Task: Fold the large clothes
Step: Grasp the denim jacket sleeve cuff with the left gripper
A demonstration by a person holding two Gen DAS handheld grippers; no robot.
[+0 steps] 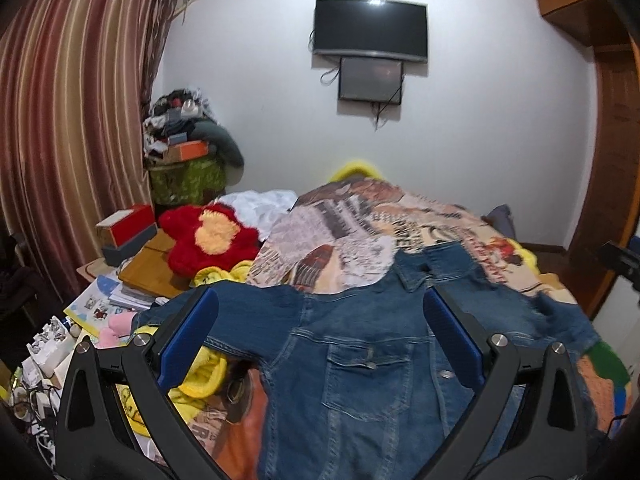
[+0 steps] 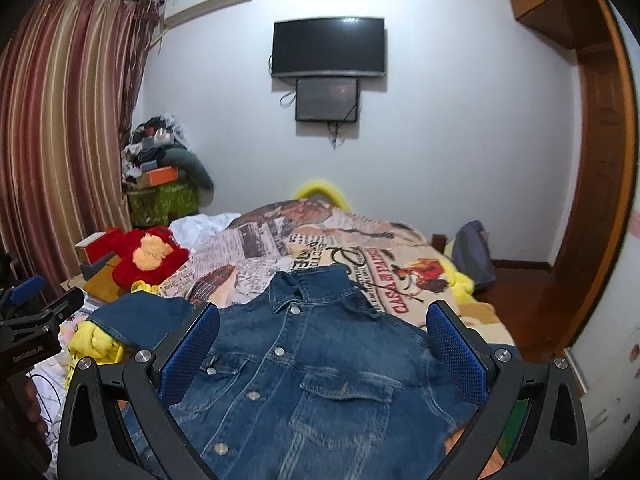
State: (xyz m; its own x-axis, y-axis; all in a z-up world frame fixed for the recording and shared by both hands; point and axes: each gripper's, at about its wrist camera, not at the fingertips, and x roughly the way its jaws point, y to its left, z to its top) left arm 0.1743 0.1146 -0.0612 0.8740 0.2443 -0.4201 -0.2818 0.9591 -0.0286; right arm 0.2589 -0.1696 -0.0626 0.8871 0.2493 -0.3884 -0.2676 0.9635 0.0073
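Note:
A blue denim jacket (image 1: 352,356) lies front up on the bed, collar toward the far wall, one sleeve spread out to the left. It also shows in the right wrist view (image 2: 320,376), with buttons and chest pockets visible. My left gripper (image 1: 320,336) is open and empty, its blue pads wide apart above the jacket's left chest. My right gripper (image 2: 322,348) is open and empty, held above the jacket's right chest. The left gripper also shows at the left edge of the right wrist view (image 2: 32,312).
The bed wears a printed newspaper-pattern cover (image 1: 360,224). A red and yellow plush cushion (image 1: 212,240) and white cloth lie at its left. A cluttered side table (image 1: 132,268) with boxes and books stands left. Curtains (image 1: 68,120) hang left; a TV (image 1: 370,28) is on the far wall.

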